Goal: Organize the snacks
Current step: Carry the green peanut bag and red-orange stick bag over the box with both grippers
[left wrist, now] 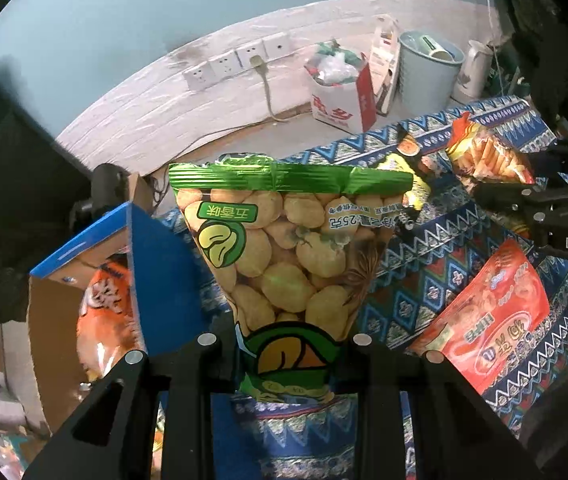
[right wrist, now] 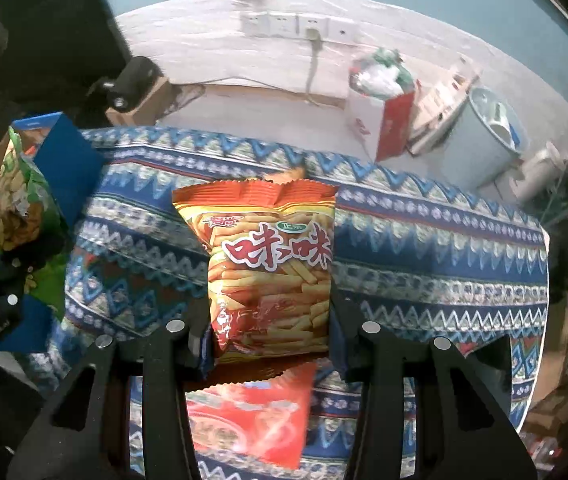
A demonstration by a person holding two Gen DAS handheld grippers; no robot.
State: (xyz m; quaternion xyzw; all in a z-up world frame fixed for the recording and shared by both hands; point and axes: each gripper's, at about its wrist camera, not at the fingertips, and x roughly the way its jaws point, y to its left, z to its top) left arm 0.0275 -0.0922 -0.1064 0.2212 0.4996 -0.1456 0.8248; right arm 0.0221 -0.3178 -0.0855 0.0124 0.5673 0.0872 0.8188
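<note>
My left gripper [left wrist: 288,360] is shut on the lower end of a green bag of broad beans [left wrist: 284,248], which hangs lifted above the table. To its left stands an open cardboard box with blue flaps [left wrist: 159,272], and an orange snack bag [left wrist: 103,320] lies inside it. My right gripper [right wrist: 269,340] is shut on an orange bag of potato sticks [right wrist: 271,264], also held above the table. A flat red packet [right wrist: 251,412] lies on the cloth under that bag. A yellow and black packet [left wrist: 408,184] lies farther back, partly hidden.
The table wears a blue patterned cloth [right wrist: 424,248]. Beyond it on the floor stand a red and white carton [left wrist: 340,96], a pale bin [left wrist: 428,72] and a white kettle [left wrist: 474,68]. Wall sockets [left wrist: 239,60] with a plugged cable run along the back wall.
</note>
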